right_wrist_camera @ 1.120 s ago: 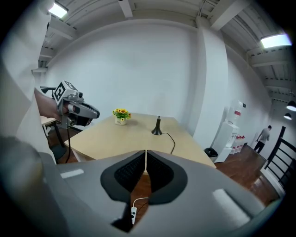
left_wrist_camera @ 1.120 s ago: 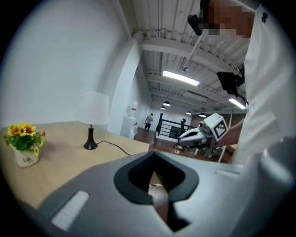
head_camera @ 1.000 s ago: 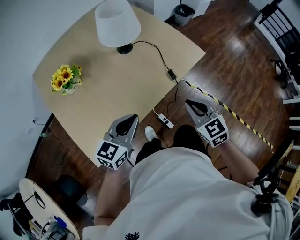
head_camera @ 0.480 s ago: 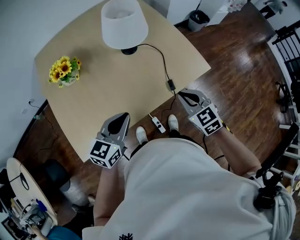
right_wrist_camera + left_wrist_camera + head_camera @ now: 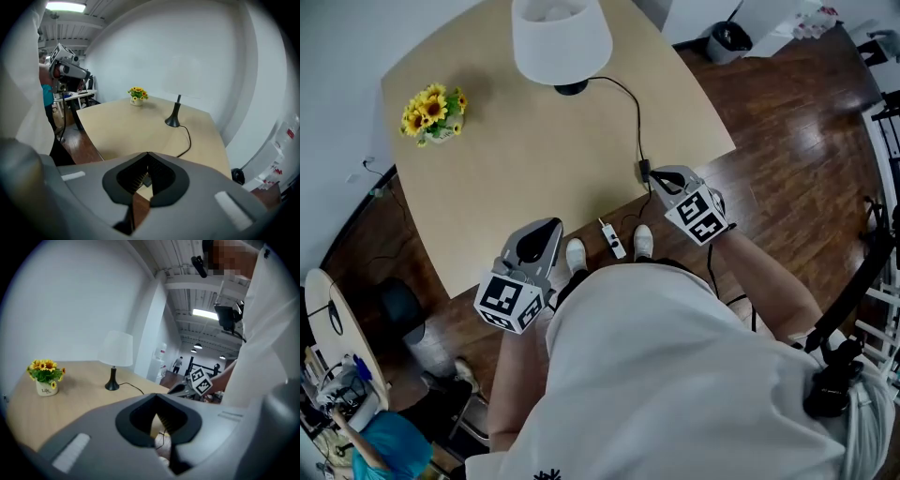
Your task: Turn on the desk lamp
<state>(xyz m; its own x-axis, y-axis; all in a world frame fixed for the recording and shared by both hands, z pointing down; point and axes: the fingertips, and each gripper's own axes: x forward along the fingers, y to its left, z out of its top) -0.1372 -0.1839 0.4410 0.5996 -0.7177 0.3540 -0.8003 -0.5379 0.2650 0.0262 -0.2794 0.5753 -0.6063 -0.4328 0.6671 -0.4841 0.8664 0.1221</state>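
The desk lamp (image 5: 561, 37) has a white shade and a black base and stands at the far side of the beige table (image 5: 506, 178). Its black cord (image 5: 633, 112) runs to an inline switch (image 5: 644, 171) at the table's right edge. My right gripper (image 5: 656, 175) is shut, its tips right at that switch; in the right gripper view the switch (image 5: 146, 179) shows as a small dark piece behind the closed tips. My left gripper (image 5: 553, 225) is shut and empty, hovering at the table's near edge. The left gripper view shows the lamp (image 5: 116, 348) across the table.
A pot of sunflowers (image 5: 431, 111) stands at the table's left corner. On the wooden floor lie a white power strip (image 5: 612, 239) and, farther off, a dark bin (image 5: 729, 37). A round side table (image 5: 333, 337) is at the lower left.
I have stepped closer to the table. The right gripper moved up and left from above the floor to the cord's switch. The left gripper stayed at the near edge.
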